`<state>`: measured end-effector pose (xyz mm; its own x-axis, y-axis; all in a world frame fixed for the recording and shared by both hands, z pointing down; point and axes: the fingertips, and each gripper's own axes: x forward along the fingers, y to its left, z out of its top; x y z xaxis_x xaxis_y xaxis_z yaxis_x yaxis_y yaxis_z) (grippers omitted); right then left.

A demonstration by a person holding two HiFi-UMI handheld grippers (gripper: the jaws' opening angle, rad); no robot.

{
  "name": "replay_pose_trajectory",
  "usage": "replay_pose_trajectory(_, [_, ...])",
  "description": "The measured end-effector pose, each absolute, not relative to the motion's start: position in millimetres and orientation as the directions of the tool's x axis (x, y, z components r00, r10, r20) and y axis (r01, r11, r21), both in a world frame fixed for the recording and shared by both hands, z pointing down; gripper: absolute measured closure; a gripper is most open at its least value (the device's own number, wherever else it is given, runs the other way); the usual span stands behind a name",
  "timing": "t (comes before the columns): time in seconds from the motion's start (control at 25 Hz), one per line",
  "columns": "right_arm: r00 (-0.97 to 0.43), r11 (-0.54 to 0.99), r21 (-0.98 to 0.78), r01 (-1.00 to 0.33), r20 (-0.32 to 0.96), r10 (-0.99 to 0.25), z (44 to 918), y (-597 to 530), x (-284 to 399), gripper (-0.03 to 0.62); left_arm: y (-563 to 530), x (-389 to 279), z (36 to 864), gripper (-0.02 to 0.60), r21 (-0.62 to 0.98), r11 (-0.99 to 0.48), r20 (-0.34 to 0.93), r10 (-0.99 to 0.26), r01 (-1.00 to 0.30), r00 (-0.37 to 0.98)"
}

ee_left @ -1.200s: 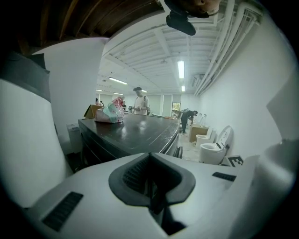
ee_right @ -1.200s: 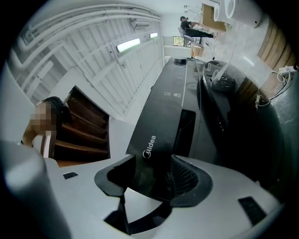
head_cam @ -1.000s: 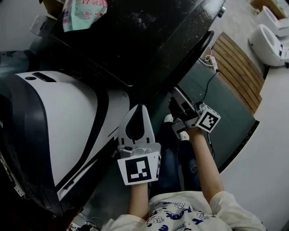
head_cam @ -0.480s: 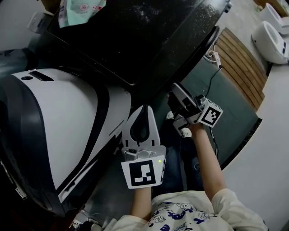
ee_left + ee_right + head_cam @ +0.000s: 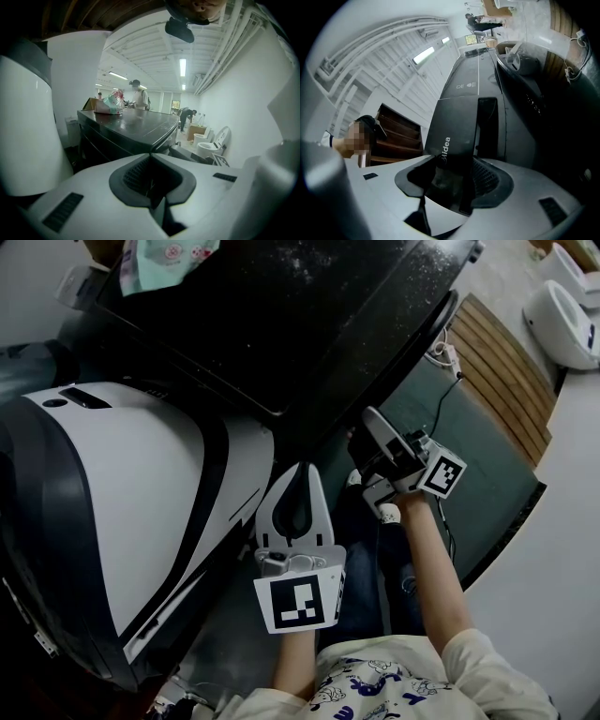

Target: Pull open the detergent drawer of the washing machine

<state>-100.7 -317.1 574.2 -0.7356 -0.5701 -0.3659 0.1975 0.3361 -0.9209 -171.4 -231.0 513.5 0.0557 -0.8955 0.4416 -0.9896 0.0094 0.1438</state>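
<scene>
Black plastic pinched in the right gripper (image 5: 457,166): clamped tight on the front of the drawer (image 5: 457,117), with the Midea lettering (image 5: 446,150) just past the grip. From the head view, sits at the front edge of the washer (image 5: 281,324), with jaws pointed in at it. Hardly any change over the last second: against the washer's edge, much the same place for the right gripper as a second ago, so no clear outward travel to report. Means, most likely, a grip made and a pull barely begun, if begun at all. Cannot tell the drawer's reach out of the washer, dark against dark. Calls next, by the look of it, for a straight draw back toward the body, along the drawer's own line, with no twist on the thin front. As for the left gripper (image 5: 300,474): tips closed together on nothing, hanging between the white machine (image 5: 141,493) and the person's legs (image 5: 366,568), apart from the drawer. Differs from the earlier frame only by a small drift down toward the person's chest. Plays no part for now.
</scene>
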Motion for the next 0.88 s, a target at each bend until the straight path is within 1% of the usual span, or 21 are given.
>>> replay_pose_trajectory(0.16, [-0.706,0.302,-0.921,0.244,-0.383,-0.595,576,-318,-99,0.383,-229,-174,514,0.568,0.148,0.013,0.447,-0.893,-0.989,0.055])
replay_pose_trajectory(0.28, [-0.692,0.294,-0.919,0.262,-0.391,-0.607,578,-317,-96,0.384,-229,-178,514,0.568,0.149,0.018,0.450,-0.892,-0.989,0.052])
replay_pose_trajectory(0.48, [-0.685,0.298,-0.917,0.265,-0.396,-0.611,579,-311,-87,0.384,-228,-178,515,0.568,0.091,-0.054,0.458,-0.885,-0.994,0.090])
replay_pose_trajectory(0.88, [-0.680,0.299,-0.918,0.261,-0.395,-0.618,579,-299,-67,0.384,-237,-161,509,0.568,0.114,-0.096,0.448,-0.883,-0.989,0.137])
